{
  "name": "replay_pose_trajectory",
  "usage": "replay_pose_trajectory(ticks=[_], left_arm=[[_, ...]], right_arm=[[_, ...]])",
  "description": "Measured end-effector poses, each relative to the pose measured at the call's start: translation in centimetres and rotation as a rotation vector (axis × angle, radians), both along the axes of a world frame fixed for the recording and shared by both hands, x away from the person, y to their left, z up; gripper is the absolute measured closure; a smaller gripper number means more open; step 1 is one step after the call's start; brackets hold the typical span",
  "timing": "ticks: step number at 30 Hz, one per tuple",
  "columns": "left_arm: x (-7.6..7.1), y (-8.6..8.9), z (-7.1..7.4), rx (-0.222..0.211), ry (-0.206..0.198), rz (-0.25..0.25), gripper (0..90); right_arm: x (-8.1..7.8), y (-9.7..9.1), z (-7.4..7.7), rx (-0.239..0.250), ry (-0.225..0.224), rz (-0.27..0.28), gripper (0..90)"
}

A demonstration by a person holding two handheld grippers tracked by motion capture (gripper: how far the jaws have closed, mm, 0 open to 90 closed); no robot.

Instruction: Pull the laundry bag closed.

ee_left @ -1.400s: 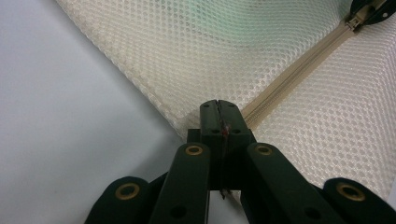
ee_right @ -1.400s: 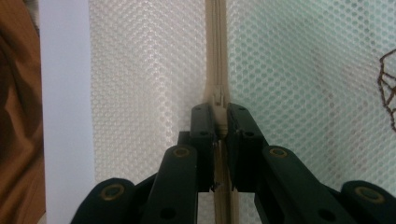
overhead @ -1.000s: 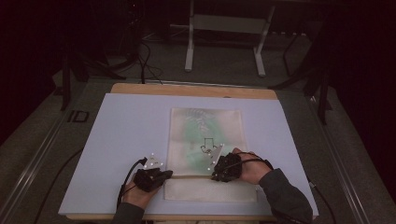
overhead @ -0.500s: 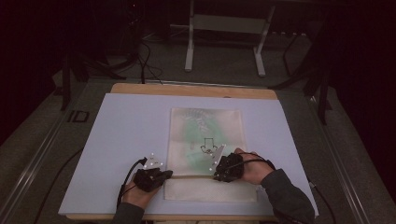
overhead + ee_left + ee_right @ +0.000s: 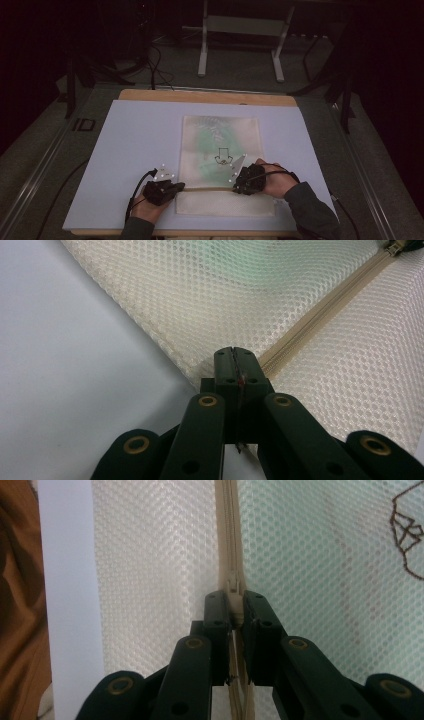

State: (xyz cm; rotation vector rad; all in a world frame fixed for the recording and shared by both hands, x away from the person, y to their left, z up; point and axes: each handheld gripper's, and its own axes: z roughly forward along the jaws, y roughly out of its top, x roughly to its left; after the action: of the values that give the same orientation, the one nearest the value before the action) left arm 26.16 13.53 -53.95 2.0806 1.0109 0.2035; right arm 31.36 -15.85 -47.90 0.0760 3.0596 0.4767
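Readable marks, one entry with one doubtful addition.

1. Mesh bag [image 5: 220,165], cream netting with a zip, lying on the surface: one dark outline sign on its netting [image 5: 223,157], roughly a downward arrow or shield shape. The right gripper view shows part of the same outline [image 5: 407,535]; any characters within it are too small to read.

2. Floor beside the surface, left side: a dark tag [image 5: 85,124] with two pale characters, not legible with certainty.
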Motion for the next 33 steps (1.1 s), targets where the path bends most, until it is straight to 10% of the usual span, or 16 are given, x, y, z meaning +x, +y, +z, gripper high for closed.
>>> replay_pose_trajectory(ticks=[33], left_arm=[[0.0,0.0,0.0,-0.001,0.004,-0.001,89.5]], right_arm=[[0.1,-2.7,-0.2,-0.004,0.002,-0.048,82.2]])
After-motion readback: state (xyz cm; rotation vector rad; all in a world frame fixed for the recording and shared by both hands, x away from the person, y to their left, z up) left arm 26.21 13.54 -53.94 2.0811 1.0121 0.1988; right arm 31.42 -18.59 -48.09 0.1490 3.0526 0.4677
